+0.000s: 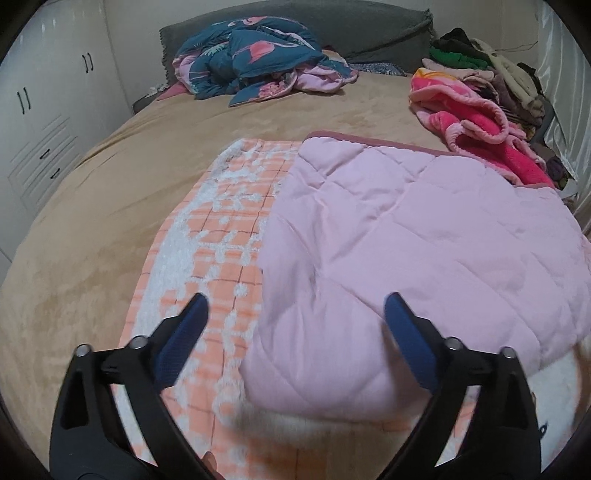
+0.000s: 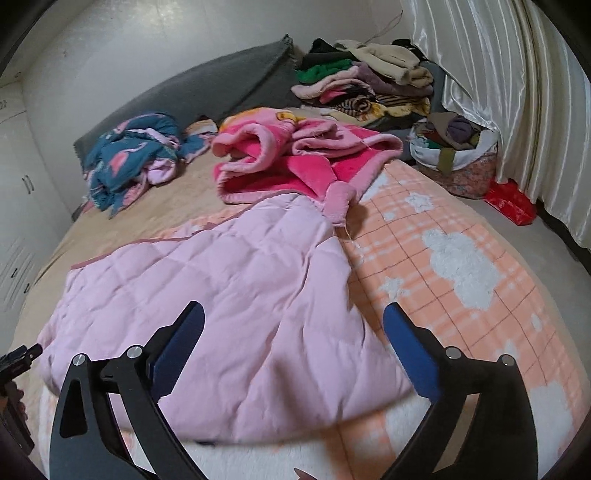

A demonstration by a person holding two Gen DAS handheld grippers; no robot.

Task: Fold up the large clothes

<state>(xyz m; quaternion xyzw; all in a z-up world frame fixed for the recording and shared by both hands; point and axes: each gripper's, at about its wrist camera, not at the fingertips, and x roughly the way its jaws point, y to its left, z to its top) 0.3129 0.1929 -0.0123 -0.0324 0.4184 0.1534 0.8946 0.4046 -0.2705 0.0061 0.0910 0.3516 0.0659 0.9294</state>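
The pink quilt (image 1: 406, 240) lies folded on the bed (image 1: 92, 229), on top of an orange checked blanket (image 1: 218, 258) with white fluffy patches. Both grippers hang above its near edge with nothing between their fingers.

The left gripper (image 1: 295, 314) stands wide open, its blue pads apart over the quilt's left edge, where the quilt meets the blanket. The right gripper (image 2: 293, 321) is just as wide open, over the quilt's near right corner, and holds nothing.

The left wrist view shows the blanket showing as a strip left of the quilt, the tan bed cover spreading beyond it, and a white wardrobe (image 1: 48, 110) with dark handles along the left wall. It also gives the grey headboard cushion (image 1: 351, 33) face on, with a crumpled blue and pink duvet (image 1: 258, 62) in front of it.

The right wrist view shows the blanket running off to the right of the quilt and down over the bed's side, a white curtain (image 2: 498, 74), a red packet (image 2: 511, 201) on the floor, and a bag (image 2: 458, 155) stuffed with clothes beside the bed. A bright pink fleece robe (image 2: 295, 158) rests touching the quilt's far corner, with a pile of folded clothes (image 2: 369, 81) behind it. At that view's left edge part of the left gripper shows.
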